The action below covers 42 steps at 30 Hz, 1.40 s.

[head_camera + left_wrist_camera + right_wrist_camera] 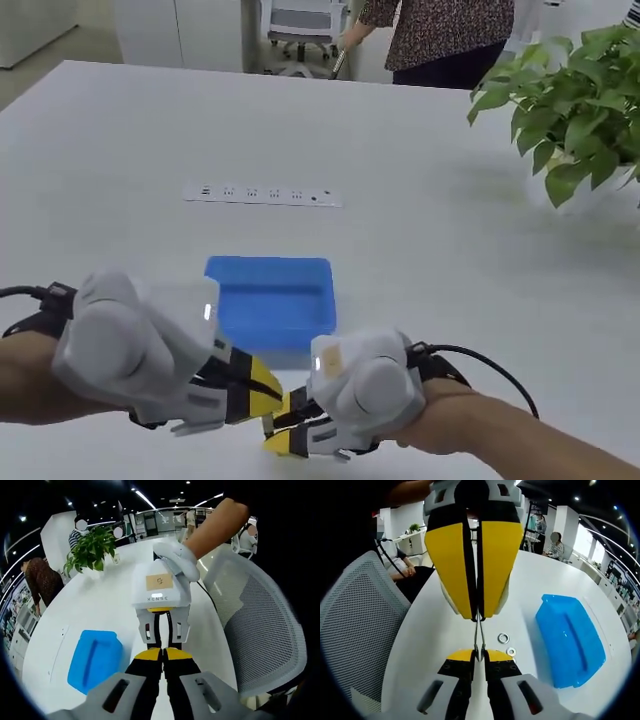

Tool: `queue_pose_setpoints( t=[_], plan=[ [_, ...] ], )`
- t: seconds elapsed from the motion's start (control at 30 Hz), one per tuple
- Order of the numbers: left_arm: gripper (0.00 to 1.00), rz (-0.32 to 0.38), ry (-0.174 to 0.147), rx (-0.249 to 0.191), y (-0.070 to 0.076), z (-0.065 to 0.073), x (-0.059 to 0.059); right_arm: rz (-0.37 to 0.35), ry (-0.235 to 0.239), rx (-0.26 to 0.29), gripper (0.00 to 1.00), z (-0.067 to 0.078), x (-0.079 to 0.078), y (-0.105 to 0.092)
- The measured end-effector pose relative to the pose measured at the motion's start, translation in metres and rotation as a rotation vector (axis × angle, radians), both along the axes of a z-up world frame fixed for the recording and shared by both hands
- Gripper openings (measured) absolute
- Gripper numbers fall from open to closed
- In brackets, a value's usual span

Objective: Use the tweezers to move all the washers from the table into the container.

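Head view: closest to me are my two tools, the left tool (265, 388) and the right tool (290, 420), nose to nose over the near edge of the white table (420, 230). The blue container (270, 300) sits just beyond their tips at 12 o'clock. I judge it was put that near so each carry is short.

Left gripper view: the left tool's yellow pads are at the bottom, pressed together. The right tool faces them head-on at 12 o'clock. The container lies on the table at 9 o'clock.

Right gripper view: the right tool's jaws are nearest, closed on one end of the thin metal tweezers (479, 635). The left tool reaches in from 12 o'clock, its broad yellow pads clamped on the other end. I take this two-ended hold as a way to line up or pass the tweezers before any picking. I cannot tell which end is the tip. Two washers (503, 638) lie flat just beside the tweezers at 3 o'clock, apart from them, both on the table and outside the container. The container lies farther out in the same direction.
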<state>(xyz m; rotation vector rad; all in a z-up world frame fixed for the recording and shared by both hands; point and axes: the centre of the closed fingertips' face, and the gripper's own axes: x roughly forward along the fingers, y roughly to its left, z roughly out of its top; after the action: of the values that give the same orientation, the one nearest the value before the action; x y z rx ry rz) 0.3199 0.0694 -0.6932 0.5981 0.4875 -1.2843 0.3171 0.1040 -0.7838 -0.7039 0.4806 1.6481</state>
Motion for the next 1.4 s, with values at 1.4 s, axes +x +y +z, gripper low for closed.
queue_pose_setpoints(
  t=[1.4],
  plan=[
    [0.05,-0.028,-0.007,0.032,0.003,-0.006,0.002,-0.054,-0.006,0.01,0.25,0.009,0.009,-0.01]
  ],
)
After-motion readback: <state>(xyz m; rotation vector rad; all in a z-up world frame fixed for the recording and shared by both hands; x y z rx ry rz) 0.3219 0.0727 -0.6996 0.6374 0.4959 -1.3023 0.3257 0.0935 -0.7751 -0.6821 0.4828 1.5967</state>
